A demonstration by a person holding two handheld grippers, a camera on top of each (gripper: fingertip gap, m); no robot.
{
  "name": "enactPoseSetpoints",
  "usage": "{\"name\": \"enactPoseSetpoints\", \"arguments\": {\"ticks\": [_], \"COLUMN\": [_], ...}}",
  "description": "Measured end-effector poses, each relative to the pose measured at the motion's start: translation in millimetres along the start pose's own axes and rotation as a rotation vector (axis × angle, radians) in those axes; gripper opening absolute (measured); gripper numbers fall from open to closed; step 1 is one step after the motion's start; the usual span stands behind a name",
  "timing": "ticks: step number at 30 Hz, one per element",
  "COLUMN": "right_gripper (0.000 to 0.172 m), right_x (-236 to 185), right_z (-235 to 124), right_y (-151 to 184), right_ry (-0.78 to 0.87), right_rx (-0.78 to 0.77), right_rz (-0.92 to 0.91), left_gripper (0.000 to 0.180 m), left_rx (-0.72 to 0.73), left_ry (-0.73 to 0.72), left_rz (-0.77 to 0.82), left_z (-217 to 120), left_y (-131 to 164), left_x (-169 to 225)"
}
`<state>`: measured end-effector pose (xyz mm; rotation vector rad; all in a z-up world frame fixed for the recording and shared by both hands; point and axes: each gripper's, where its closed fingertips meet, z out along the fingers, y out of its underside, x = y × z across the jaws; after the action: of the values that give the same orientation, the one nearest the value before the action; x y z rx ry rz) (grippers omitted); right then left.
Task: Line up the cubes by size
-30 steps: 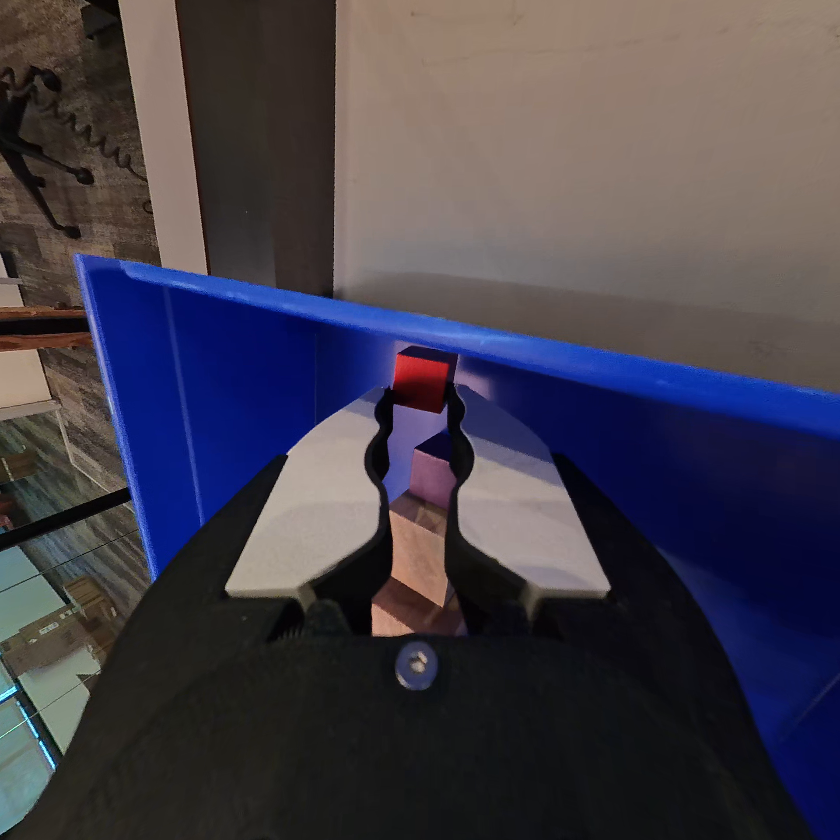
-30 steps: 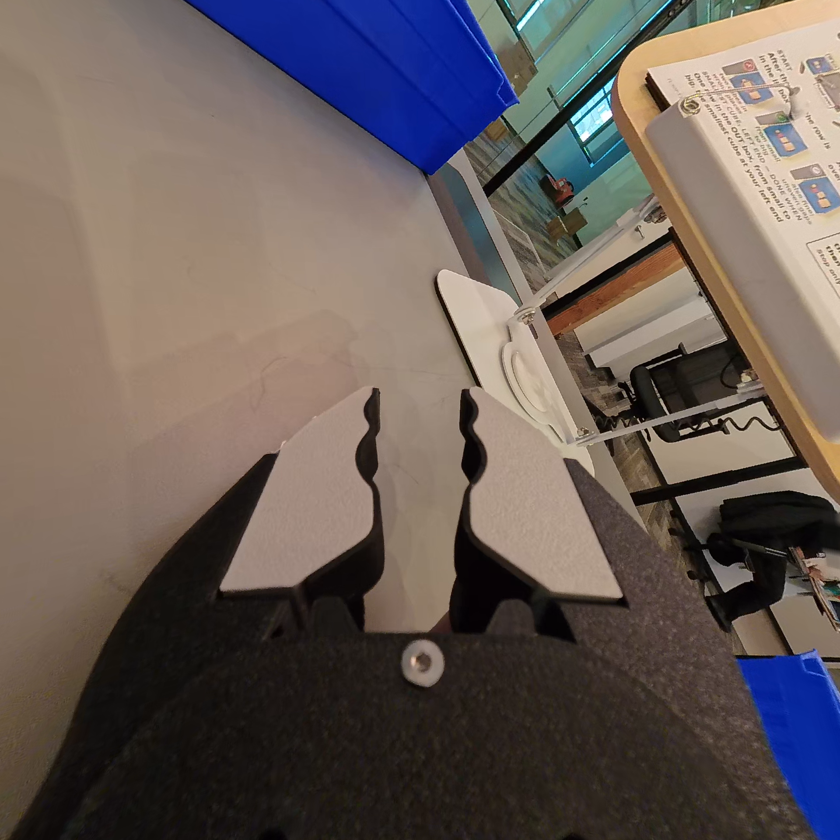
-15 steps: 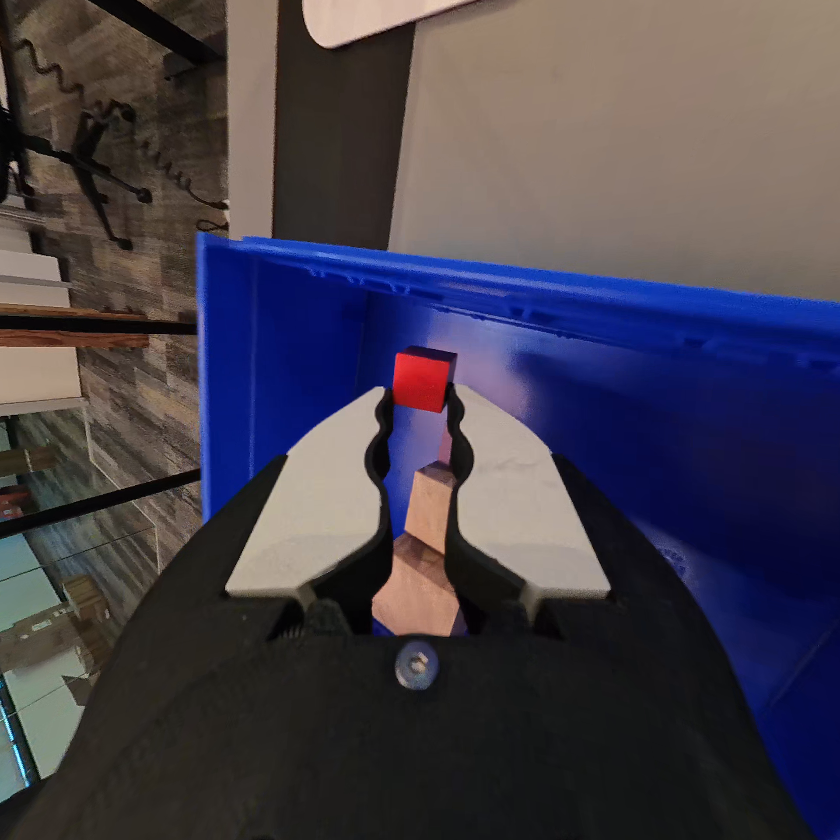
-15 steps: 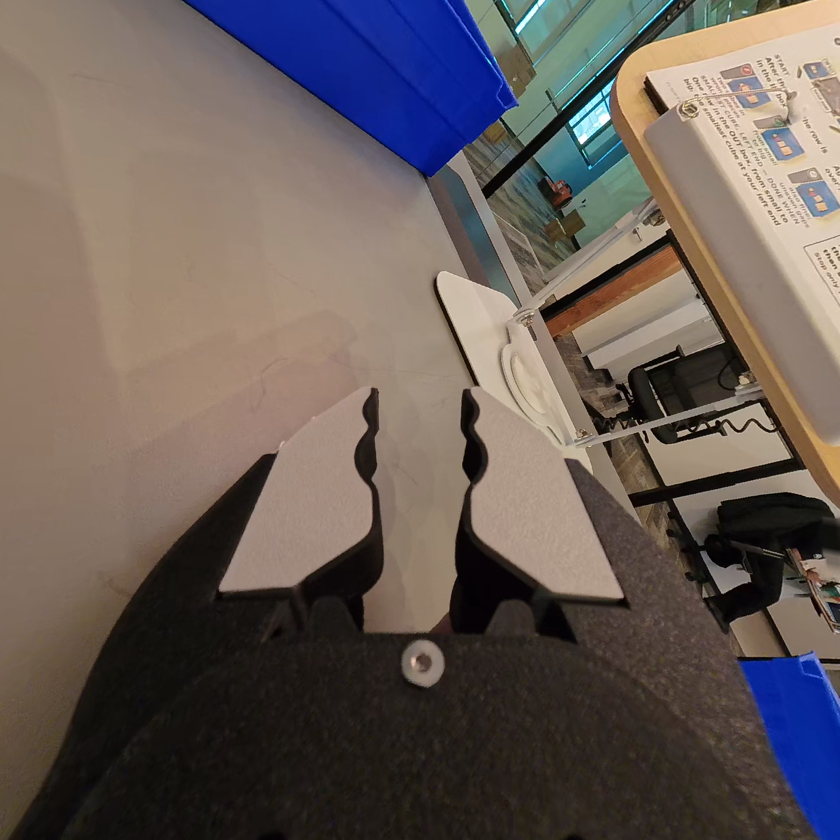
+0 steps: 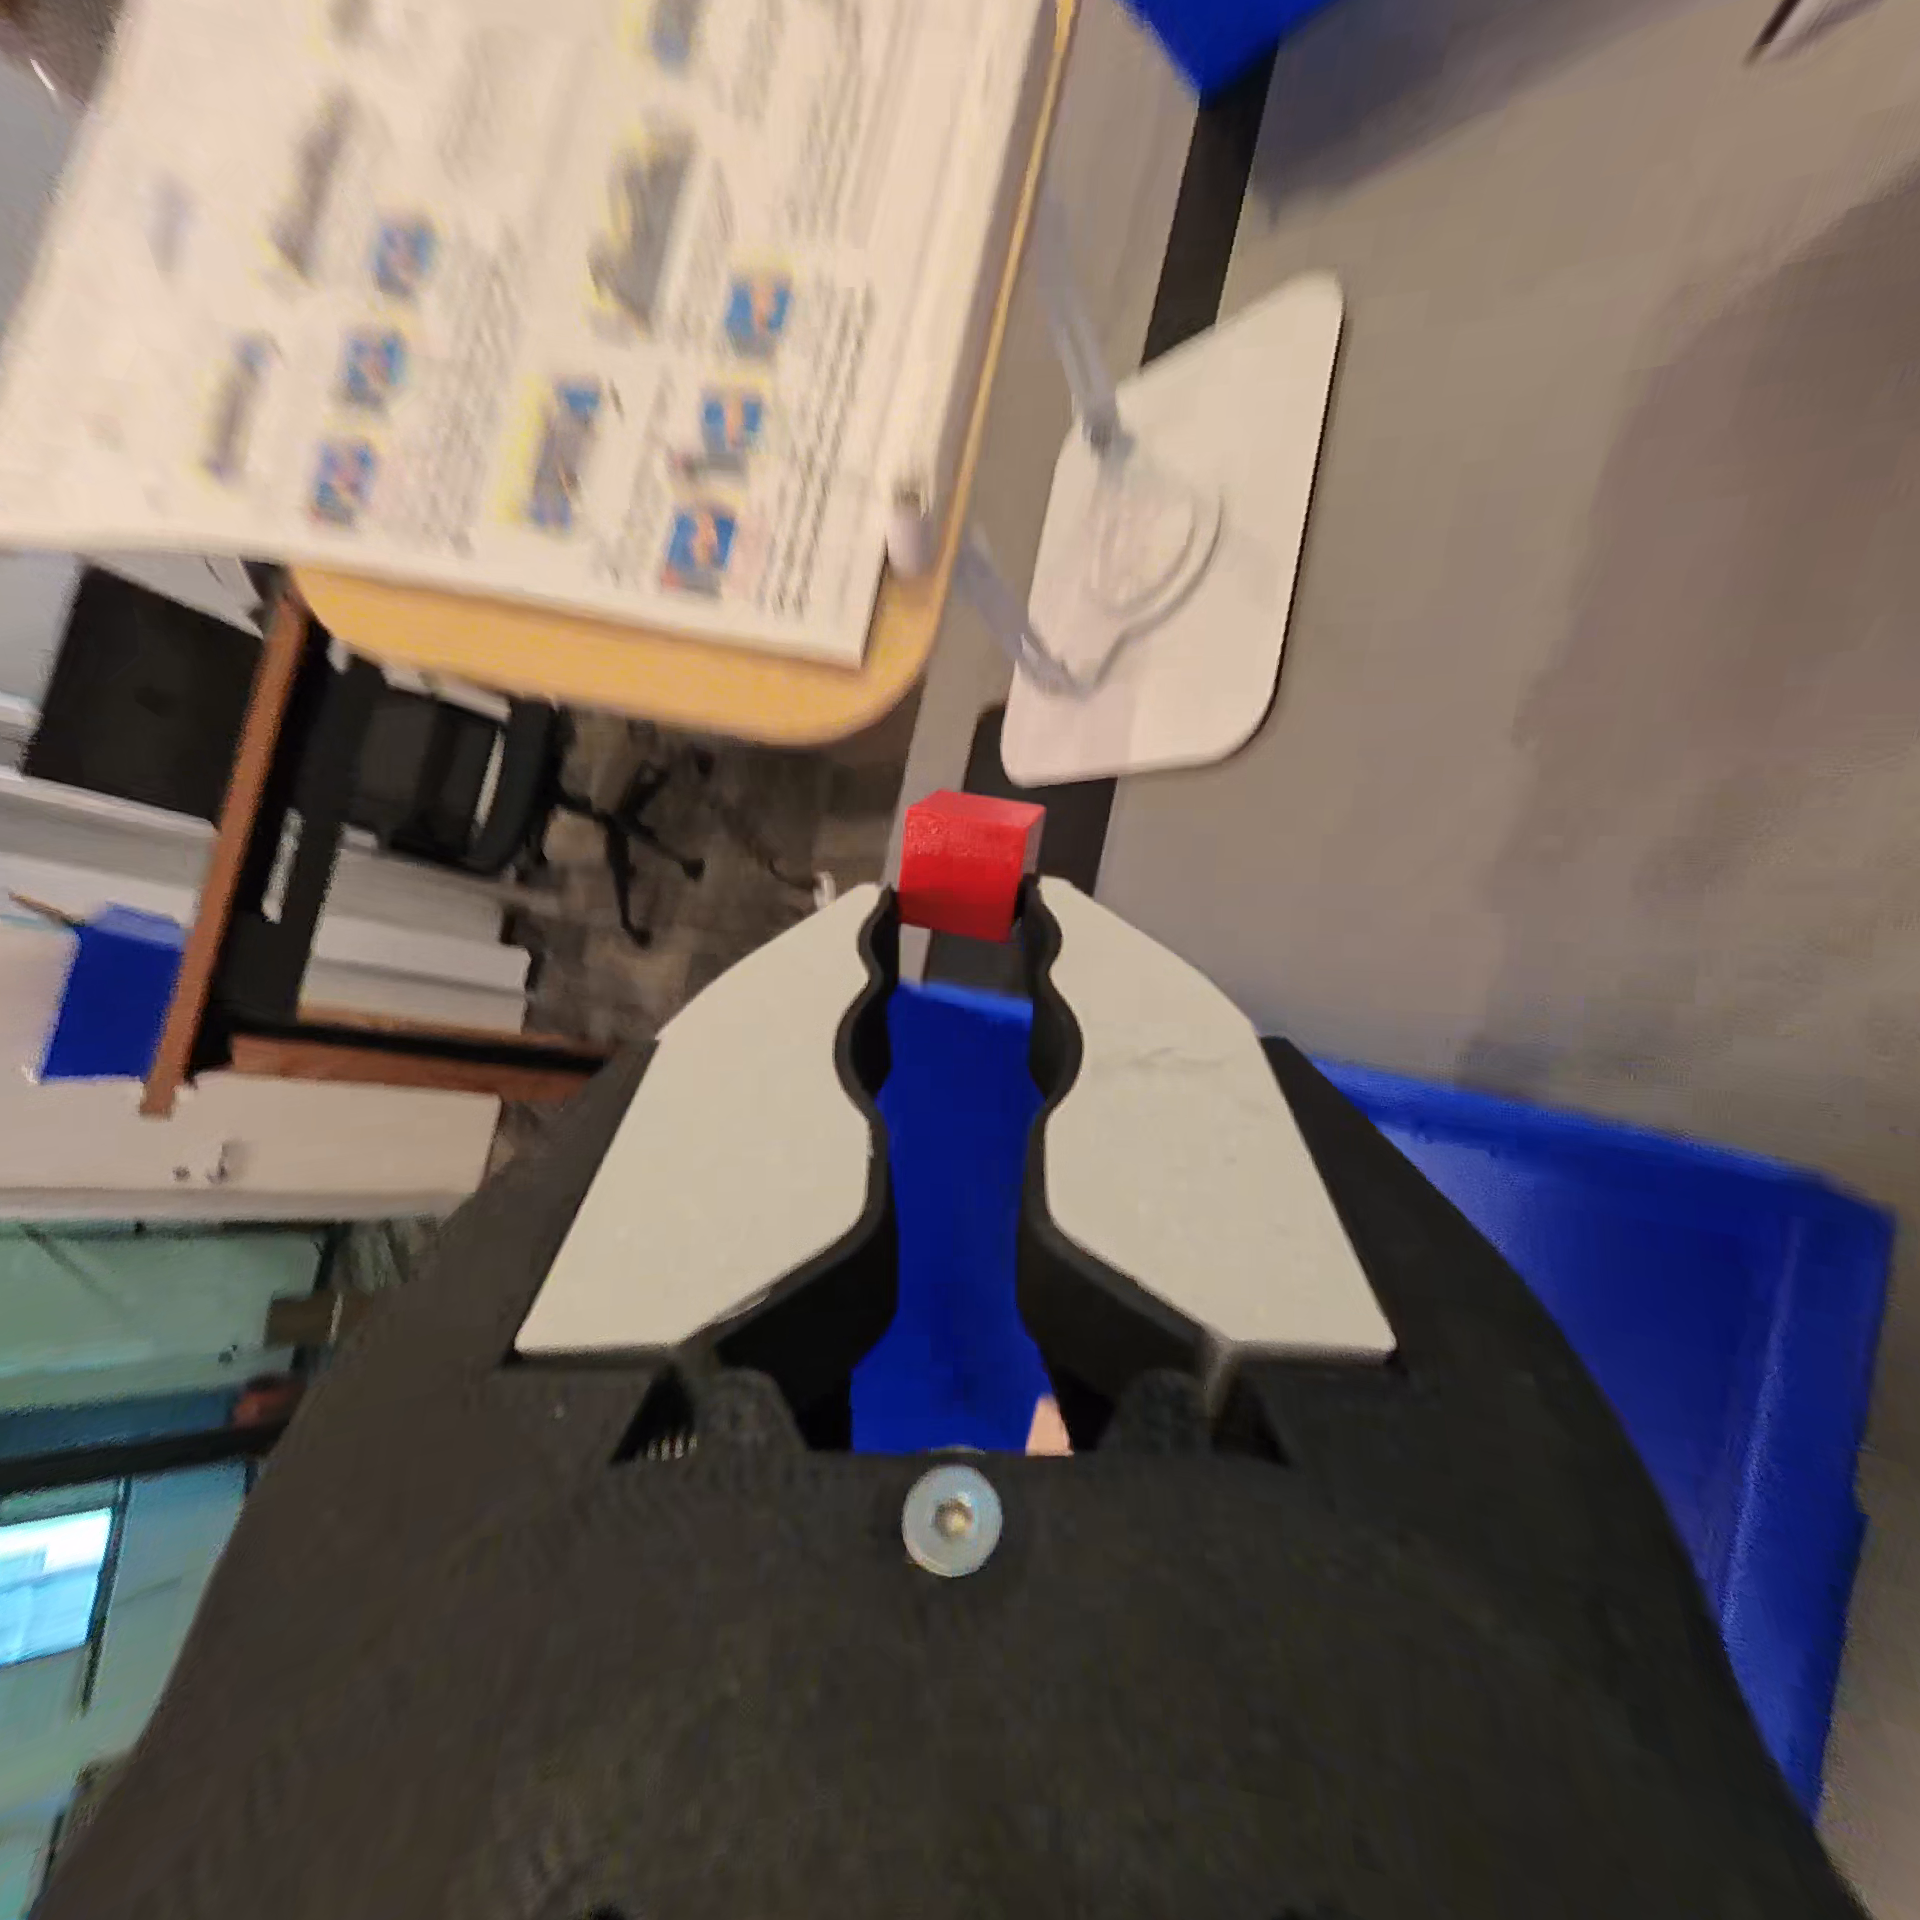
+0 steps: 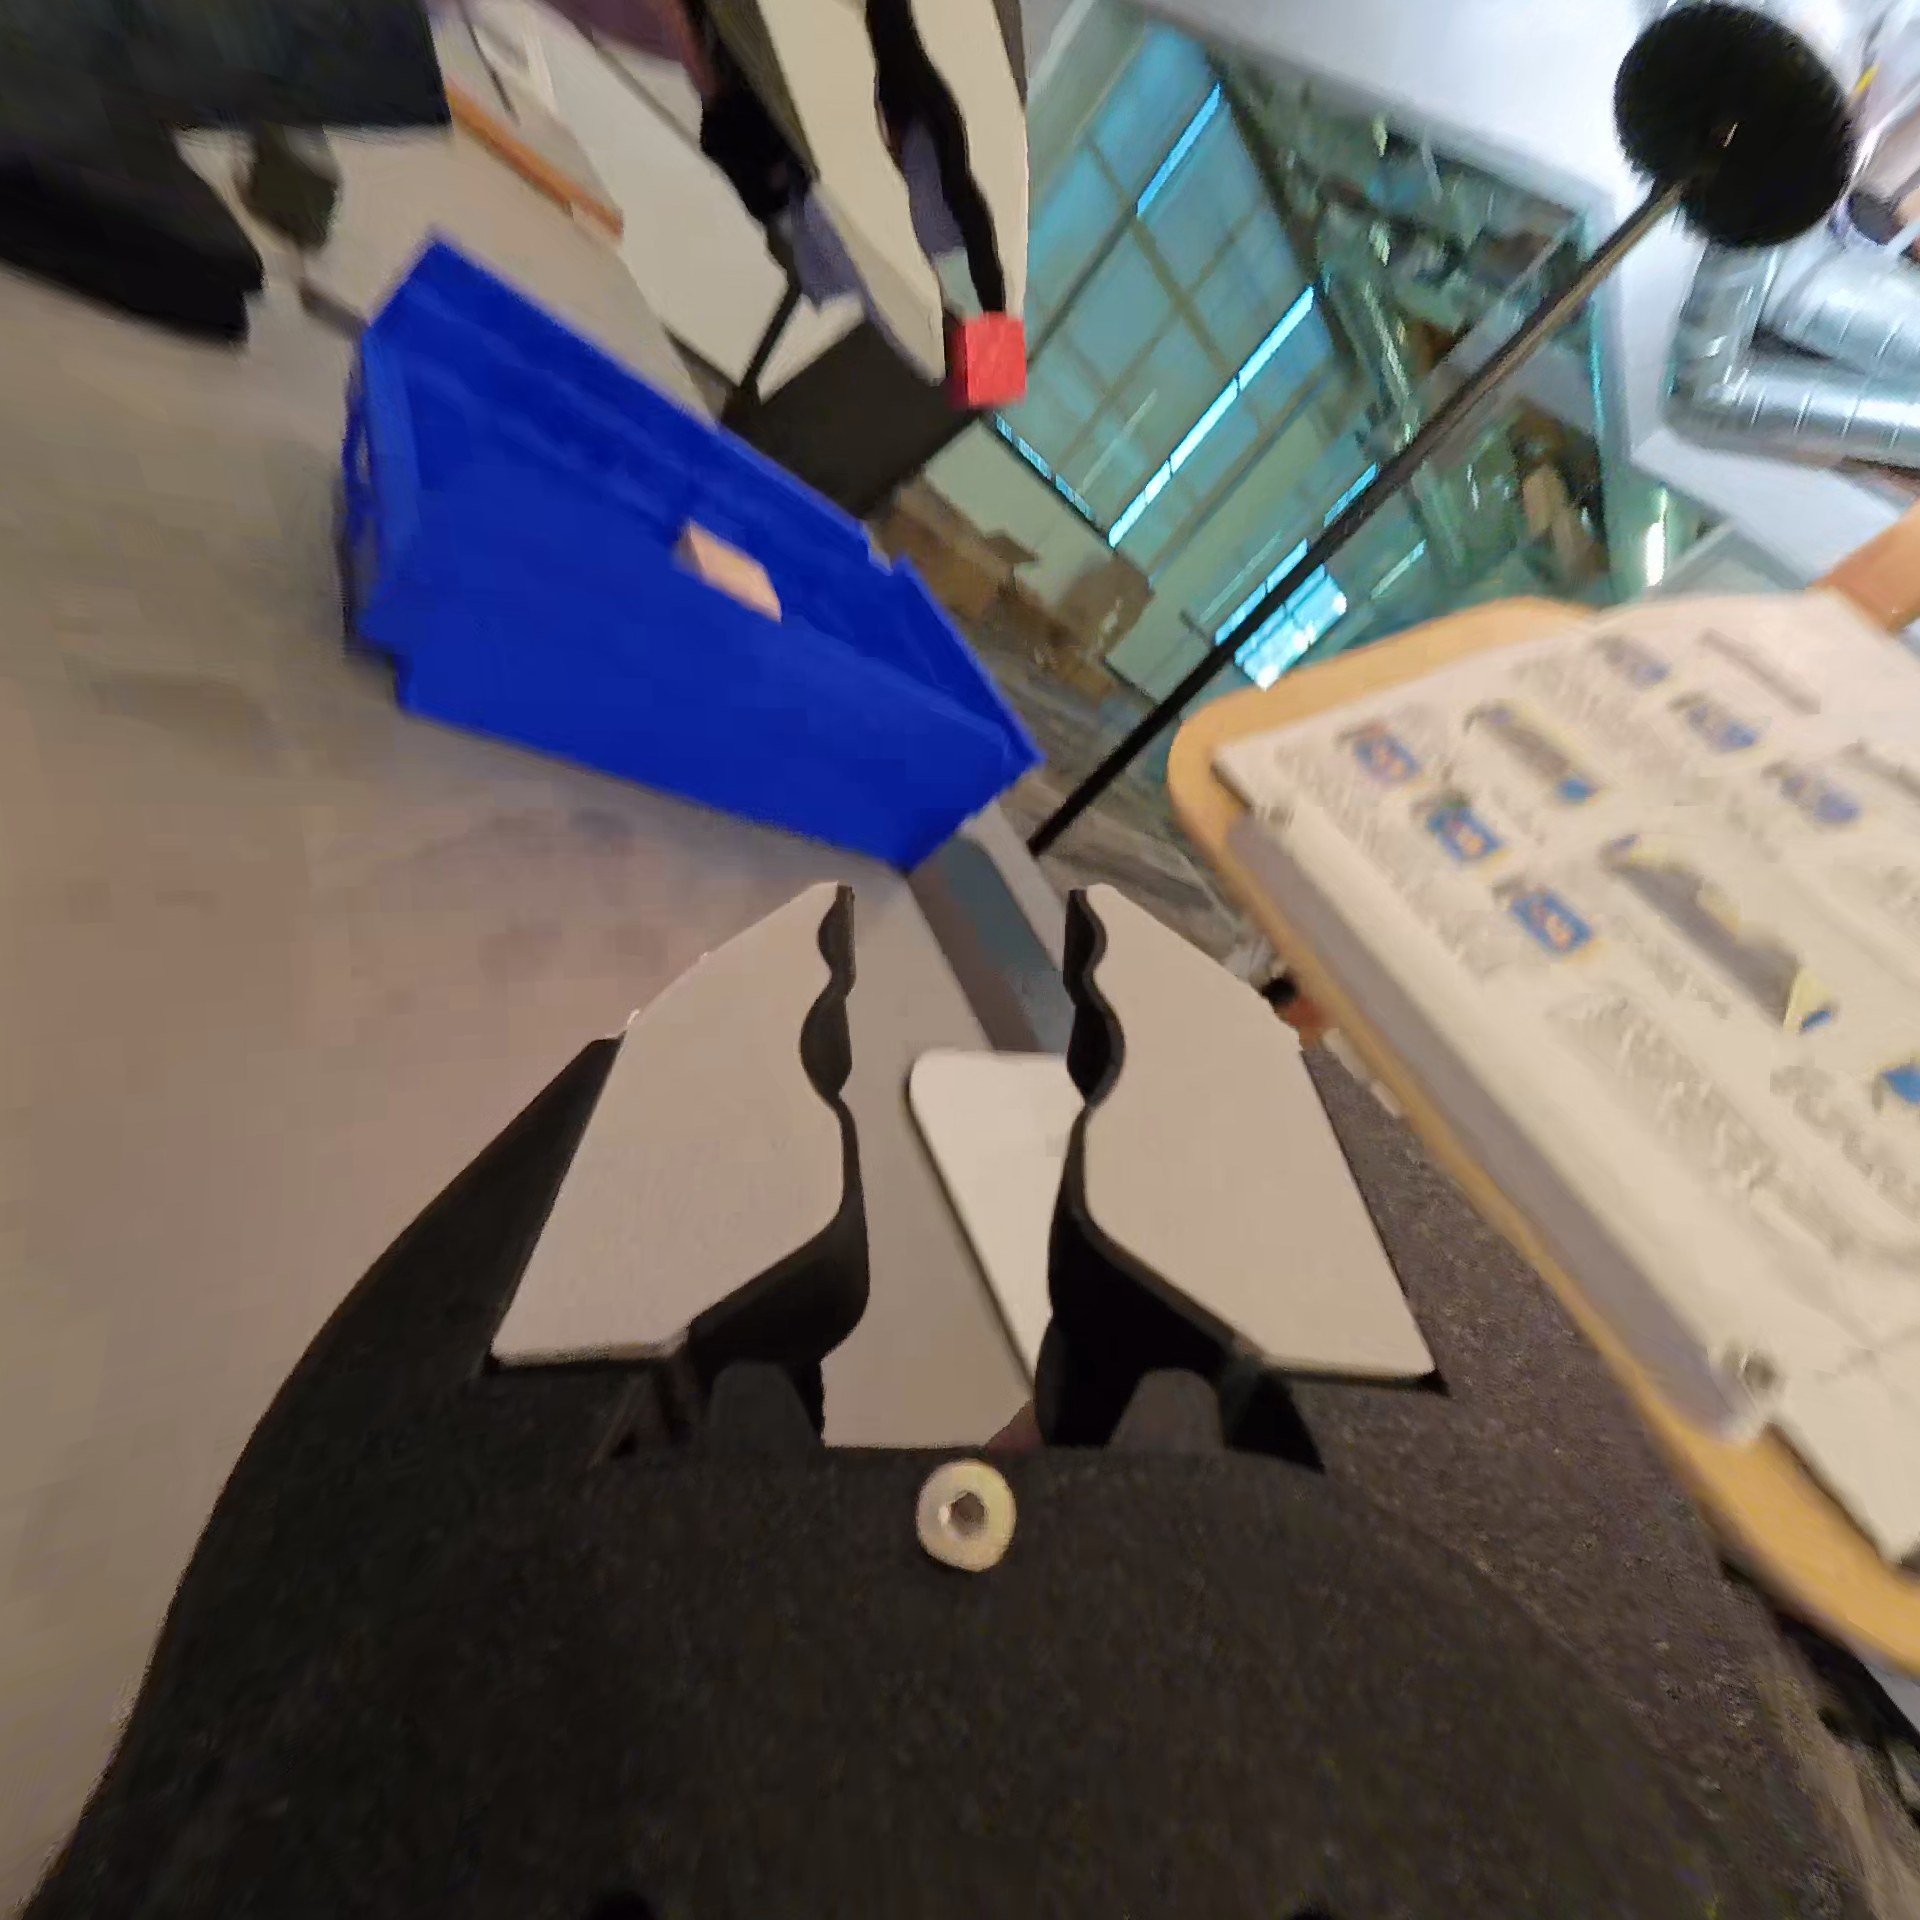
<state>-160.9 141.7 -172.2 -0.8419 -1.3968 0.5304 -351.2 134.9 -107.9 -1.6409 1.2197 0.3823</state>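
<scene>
While my left tongs (image 5: 961,902) pinch the small red cube (image 5: 966,871) by its sides, up in the air above the blue bin (image 6: 665,665), my right tongs (image 6: 961,914) gape bare over the grey desk (image 6: 260,935).

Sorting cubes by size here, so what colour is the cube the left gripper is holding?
Red. The cube shows best in the left wrist view, pinched at the fingertips.

You have one small red plastic cube (image 5: 968,875) between your left fingertips, two blue plastic bins (image 6: 644,665) (image 5: 1621,1299), and one tan wooden block (image 6: 727,582).
</scene>
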Motion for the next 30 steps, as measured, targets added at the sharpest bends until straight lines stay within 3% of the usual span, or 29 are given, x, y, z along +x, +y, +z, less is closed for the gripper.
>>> {"name": "enactPoseSetpoints", "arguments": {"ticks": [1, 8, 12, 18, 30], "right_gripper": [0.039, 0.043, 0.040, 0.036, 0.032], "right_x": [5.5, 38.4, 53.5, 55.2, 49.9], "right_z": [5.2, 15.7, -2.4, -28.8, -37.9], "right_y": [-17.7, -135.5, -174.0, -191.8, -193.0], "right_ry": [-0.005, -0.083, -0.073, -0.079, -0.112], "right_rx": [0.044, 0.320, 0.441, 0.528, 0.539], "right_rz": [-0.002, -0.077, -0.097, -0.112, -0.140], "left_gripper": [0.022, 0.022, 0.022, 0.021, 0.021], "left_rx": [0.051, 0.379, 0.517, 0.708, 0.789], "left_ry": [-0.008, -0.078, -0.064, -0.007, 0.087], "left_rz": [0.015, 0.044, 0.044, 0.028, 0.034], "left_z": [-5.7, -47.6, -54.5, -56.9, -52.7], "left_y": [-18.8, -131.4, -173.1, -215.8, -234.1], "left_x": [0.9, 6.9, 17.0, 29.4, 44.7]}}
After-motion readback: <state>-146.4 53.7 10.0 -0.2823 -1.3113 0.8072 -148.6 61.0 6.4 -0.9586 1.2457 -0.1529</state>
